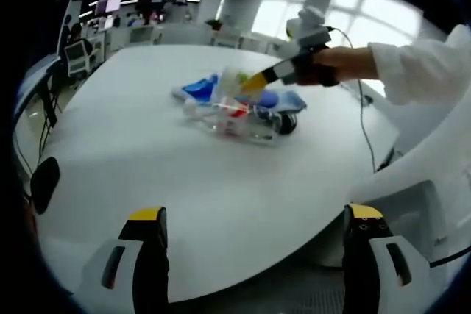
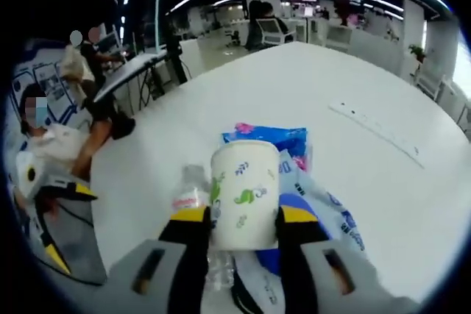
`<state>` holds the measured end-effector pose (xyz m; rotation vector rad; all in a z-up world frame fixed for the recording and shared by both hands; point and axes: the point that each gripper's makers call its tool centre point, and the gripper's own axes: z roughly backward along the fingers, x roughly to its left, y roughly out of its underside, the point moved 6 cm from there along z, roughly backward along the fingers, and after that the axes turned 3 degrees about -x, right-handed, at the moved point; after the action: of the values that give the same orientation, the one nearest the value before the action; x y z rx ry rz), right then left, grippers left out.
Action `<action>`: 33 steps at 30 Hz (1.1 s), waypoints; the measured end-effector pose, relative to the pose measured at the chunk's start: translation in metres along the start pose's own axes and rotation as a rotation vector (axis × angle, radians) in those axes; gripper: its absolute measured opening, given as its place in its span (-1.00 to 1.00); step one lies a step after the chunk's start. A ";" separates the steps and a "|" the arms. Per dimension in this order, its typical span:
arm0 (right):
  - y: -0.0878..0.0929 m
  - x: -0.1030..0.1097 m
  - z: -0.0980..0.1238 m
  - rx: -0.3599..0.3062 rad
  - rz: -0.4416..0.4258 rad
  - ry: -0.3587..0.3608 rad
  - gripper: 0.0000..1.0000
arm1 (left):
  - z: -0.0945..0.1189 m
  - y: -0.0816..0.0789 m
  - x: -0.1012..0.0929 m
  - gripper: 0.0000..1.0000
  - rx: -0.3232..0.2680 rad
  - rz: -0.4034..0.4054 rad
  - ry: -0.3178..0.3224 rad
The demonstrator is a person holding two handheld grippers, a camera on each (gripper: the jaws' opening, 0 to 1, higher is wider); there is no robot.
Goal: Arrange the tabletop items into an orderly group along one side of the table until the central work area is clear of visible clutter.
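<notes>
A heap of items lies mid-table: blue snack packets (image 1: 202,87), a clear plastic bottle (image 1: 243,124) on its side and a black round thing (image 1: 287,123). My right gripper (image 1: 250,84), held by a hand in a white sleeve, reaches into the heap from the right. In the right gripper view its yellow-tipped jaws are shut on a white paper cup (image 2: 244,189) with green print, held upright over the blue packets (image 2: 268,137) and the bottle (image 2: 190,198). My left gripper (image 1: 256,237) is open above the table's near edge, well short of the heap.
The white table (image 1: 147,159) is wide and round-edged. A cable (image 1: 364,119) runs over its right side and a white power strip (image 2: 375,134) lies beyond the heap. A black chair back (image 1: 44,182) stands at the left edge. A seated person (image 2: 44,152) is beside the table.
</notes>
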<state>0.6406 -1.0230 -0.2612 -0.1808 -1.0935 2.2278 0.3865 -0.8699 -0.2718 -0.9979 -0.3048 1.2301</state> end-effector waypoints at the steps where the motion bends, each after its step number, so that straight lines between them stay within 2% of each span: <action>1: 0.000 0.000 0.003 -0.015 -0.006 0.009 -0.31 | 0.000 0.000 0.000 0.93 0.002 -0.001 0.001; 7: 0.001 0.010 0.022 -0.097 -0.026 0.021 -0.31 | -0.003 0.002 -0.002 0.92 0.015 -0.012 0.007; 10: 0.004 0.008 0.029 -0.133 -0.049 0.042 -0.31 | -0.004 0.002 -0.003 0.92 0.017 -0.009 0.012; 14: 0.008 0.012 0.041 -0.183 -0.047 0.047 -0.31 | -0.002 -0.002 -0.005 0.91 -0.019 0.048 0.031; 19: 0.013 0.018 0.057 -0.258 -0.068 0.069 -0.31 | 0.002 -0.008 0.000 0.91 -0.081 0.129 0.006; 24: 0.013 0.025 0.073 -0.339 -0.018 0.115 -0.31 | 0.002 -0.009 -0.003 0.90 -0.084 0.149 0.007; 26: 0.013 0.030 0.080 -0.368 -0.005 0.125 -0.31 | 0.002 -0.014 -0.008 0.90 -0.107 0.169 0.020; 31: 0.014 0.035 0.088 -0.404 -0.024 0.135 -0.31 | -0.001 -0.021 -0.011 0.88 -0.137 0.192 0.021; 33: 0.018 0.036 0.092 -0.415 -0.057 0.156 -0.31 | -0.003 -0.024 -0.010 0.87 -0.141 0.207 0.022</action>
<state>0.5683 -1.0704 -0.2103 -0.4835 -1.4408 1.8783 0.4007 -0.8798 -0.2519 -1.1864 -0.2791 1.3987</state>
